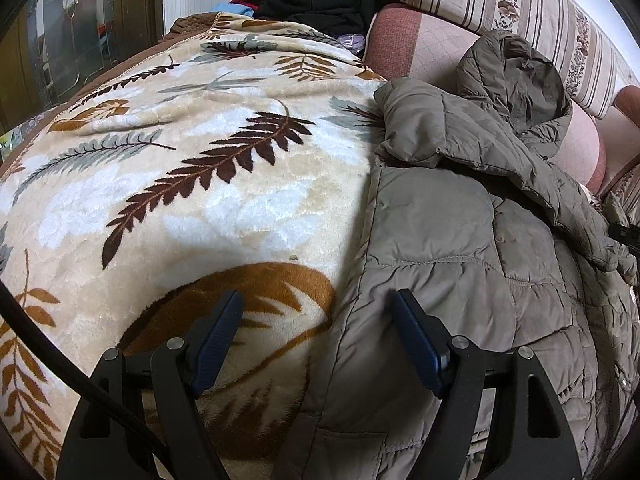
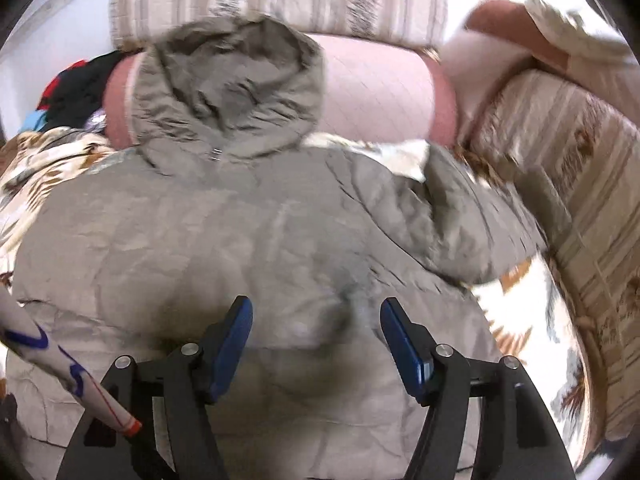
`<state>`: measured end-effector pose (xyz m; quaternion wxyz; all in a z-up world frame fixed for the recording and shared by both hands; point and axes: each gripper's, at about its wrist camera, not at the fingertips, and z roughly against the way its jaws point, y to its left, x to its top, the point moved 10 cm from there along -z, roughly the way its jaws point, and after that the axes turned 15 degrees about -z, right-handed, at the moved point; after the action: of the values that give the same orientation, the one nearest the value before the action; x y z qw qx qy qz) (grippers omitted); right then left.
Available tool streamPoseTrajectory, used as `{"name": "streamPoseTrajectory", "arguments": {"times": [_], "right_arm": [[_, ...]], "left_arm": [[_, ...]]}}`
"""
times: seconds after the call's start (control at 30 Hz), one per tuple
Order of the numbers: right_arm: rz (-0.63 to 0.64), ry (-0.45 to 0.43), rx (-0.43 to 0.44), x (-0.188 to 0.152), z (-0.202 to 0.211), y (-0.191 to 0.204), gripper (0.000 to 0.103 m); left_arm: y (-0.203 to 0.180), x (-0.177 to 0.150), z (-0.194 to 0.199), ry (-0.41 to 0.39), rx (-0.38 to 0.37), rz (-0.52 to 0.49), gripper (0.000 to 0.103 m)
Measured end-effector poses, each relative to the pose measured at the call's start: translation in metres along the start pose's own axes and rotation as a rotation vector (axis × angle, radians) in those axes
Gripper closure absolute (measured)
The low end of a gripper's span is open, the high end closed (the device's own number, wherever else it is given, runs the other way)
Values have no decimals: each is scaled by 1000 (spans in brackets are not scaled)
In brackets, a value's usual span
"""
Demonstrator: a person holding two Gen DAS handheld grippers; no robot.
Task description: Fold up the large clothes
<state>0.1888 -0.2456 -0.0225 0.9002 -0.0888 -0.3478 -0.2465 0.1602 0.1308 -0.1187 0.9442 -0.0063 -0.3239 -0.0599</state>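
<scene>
A grey-brown quilted hooded jacket [image 1: 460, 240] lies on a leaf-patterned blanket [image 1: 200, 168]. In the left wrist view its left sleeve [image 1: 424, 128] is folded over the body and its left edge runs between my fingers. My left gripper [image 1: 318, 312] is open and empty, above that edge. In the right wrist view the jacket [image 2: 240, 248] lies front up, hood [image 2: 236, 88] at the far end on a pink bolster, right sleeve [image 2: 460, 216] out to the right. My right gripper [image 2: 316, 320] is open and empty above the jacket's lower body. The view is blurred.
A pink bolster [image 2: 380, 100] and a striped floral cushion [image 1: 520, 12] stand behind the jacket. A pile of black and red clothes [image 1: 320, 4] lies at the far end. A striped sofa arm [image 2: 580, 200] borders the right. A sleeve with blue marks [image 2: 60, 368] crosses the lower left.
</scene>
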Motion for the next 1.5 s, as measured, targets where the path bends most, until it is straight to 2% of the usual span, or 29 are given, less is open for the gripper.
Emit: {"name": "streamPoseTrajectory", "arguments": {"times": [0.1,0.2,0.3,0.47,0.6,0.77,0.97,1.1,1.23,1.37,1.5], "right_arm": [[42,61,11,-6,-22,24,32],[35,133,-24,-8,-56,34,32],[-22,179,-31,-6,-77,30,24],[-10,150,14,-10,-52,20,23],[-1,142,52,-28,-21,-9,23],[-56,160,79,-47,5,-67,23],[-176,116,-48,-45,7,-184,22],[-311,91,-138,-26,-4,-268,22],[-459,80,-177,1,-20,-334,21],[-555,71,-195,26,-40,-377,21],[-646,65,-139,52,-66,-400,21]], "left_arm": [[0,0,-1,2,-5,3,26],[1,-1,-3,8,-14,9,26],[2,-1,-5,12,-19,15,25],[2,-1,-5,13,-11,11,24],[5,-3,-1,1,-6,19,24],[1,-5,28,-50,10,26,24],[-42,-9,56,-78,-22,-40,24],[-65,-12,49,-70,-34,-110,24],[-72,-16,38,-61,-12,-143,24],[-69,-21,29,-58,6,-126,19],[-70,-24,22,-52,35,-139,13]]}}
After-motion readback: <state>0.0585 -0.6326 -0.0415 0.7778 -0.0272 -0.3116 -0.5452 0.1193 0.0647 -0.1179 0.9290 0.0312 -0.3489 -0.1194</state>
